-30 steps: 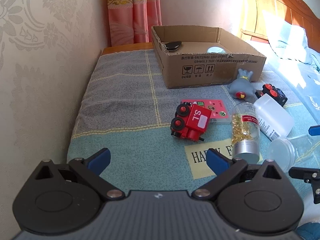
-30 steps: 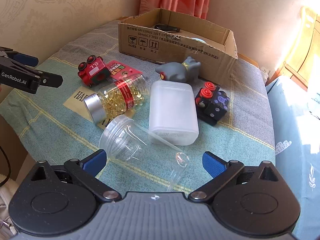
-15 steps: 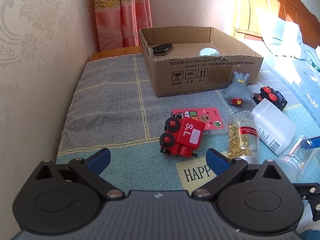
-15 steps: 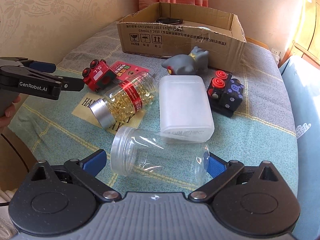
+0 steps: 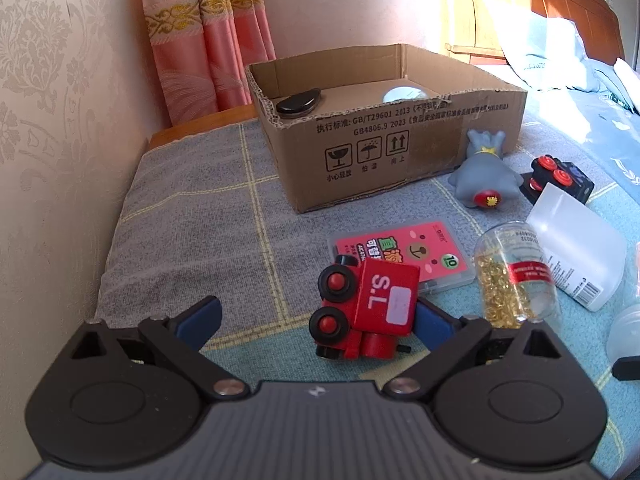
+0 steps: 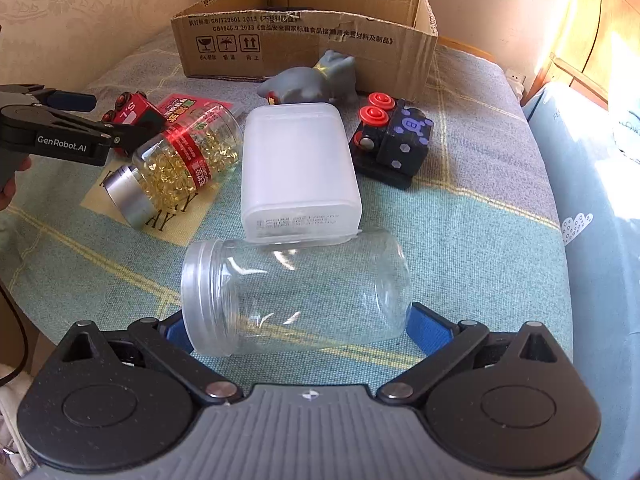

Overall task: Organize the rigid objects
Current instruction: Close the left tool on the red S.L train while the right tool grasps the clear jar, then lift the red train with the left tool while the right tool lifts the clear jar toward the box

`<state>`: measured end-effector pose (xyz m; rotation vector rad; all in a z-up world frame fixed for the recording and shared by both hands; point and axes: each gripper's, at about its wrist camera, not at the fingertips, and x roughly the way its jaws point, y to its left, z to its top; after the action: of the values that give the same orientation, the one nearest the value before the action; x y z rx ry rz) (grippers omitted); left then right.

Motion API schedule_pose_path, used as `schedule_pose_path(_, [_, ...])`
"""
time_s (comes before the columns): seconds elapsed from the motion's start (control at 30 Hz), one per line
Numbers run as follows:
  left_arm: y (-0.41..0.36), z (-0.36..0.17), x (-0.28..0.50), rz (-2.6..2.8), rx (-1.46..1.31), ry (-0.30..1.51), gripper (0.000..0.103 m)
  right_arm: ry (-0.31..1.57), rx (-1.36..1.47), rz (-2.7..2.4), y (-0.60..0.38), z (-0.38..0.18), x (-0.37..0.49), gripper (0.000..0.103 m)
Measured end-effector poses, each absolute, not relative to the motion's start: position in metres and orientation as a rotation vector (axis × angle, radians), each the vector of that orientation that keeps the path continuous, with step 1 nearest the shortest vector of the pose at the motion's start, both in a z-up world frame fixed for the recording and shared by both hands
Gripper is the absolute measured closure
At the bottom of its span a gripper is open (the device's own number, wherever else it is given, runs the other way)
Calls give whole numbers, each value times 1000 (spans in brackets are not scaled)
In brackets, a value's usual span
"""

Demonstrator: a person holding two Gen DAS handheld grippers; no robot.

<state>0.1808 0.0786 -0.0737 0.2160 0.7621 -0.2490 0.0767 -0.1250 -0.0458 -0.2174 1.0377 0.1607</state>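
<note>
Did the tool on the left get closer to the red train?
Yes. The left tool has moved in toward the red train, which now sits between its blue pads, with the cardboard box looming larger. Its jaws have just been closing slightly but are open.

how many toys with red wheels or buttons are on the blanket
2: the red toy train between the left tongs, and the black toy car right of the white container.

checked towel (image 5: 192, 216) over a wooden stand, under cardboard box (image 5: 360, 152), toys, jars
</note>
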Motion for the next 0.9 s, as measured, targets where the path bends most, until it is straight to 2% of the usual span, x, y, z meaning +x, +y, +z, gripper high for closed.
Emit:
schedule_pose_path(0.03, [78,-73,181,-257,216,751,6,1037,-215,162,-125,-46,77,0])
schedule_pose_path(0.1, [78,-72,182,-277,209,742,17,1035,-215,164,-126,-47,78,0])
schedule_pose_path(0.23, [75,-73,181,-288,191,741,29,1031,-220,171,-126,-47,79,0])
schedule_pose_path(0.37, [77,-74,179,-306,135,747,53,1026,-221,173,-126,-47,78,0])
schedule_pose_path(0.73, [95,-74,155,-241,97,791,54,1010,-221,177,-127,-48,74,0])
schedule_pose_path(0.83, [94,-80,153,-221,100,807,42,1010,-222,178,-127,-48,74,0])
schedule_pose_path(0.9, [95,-82,154,-201,94,802,25,1008,-222,178,-127,-48,74,0])
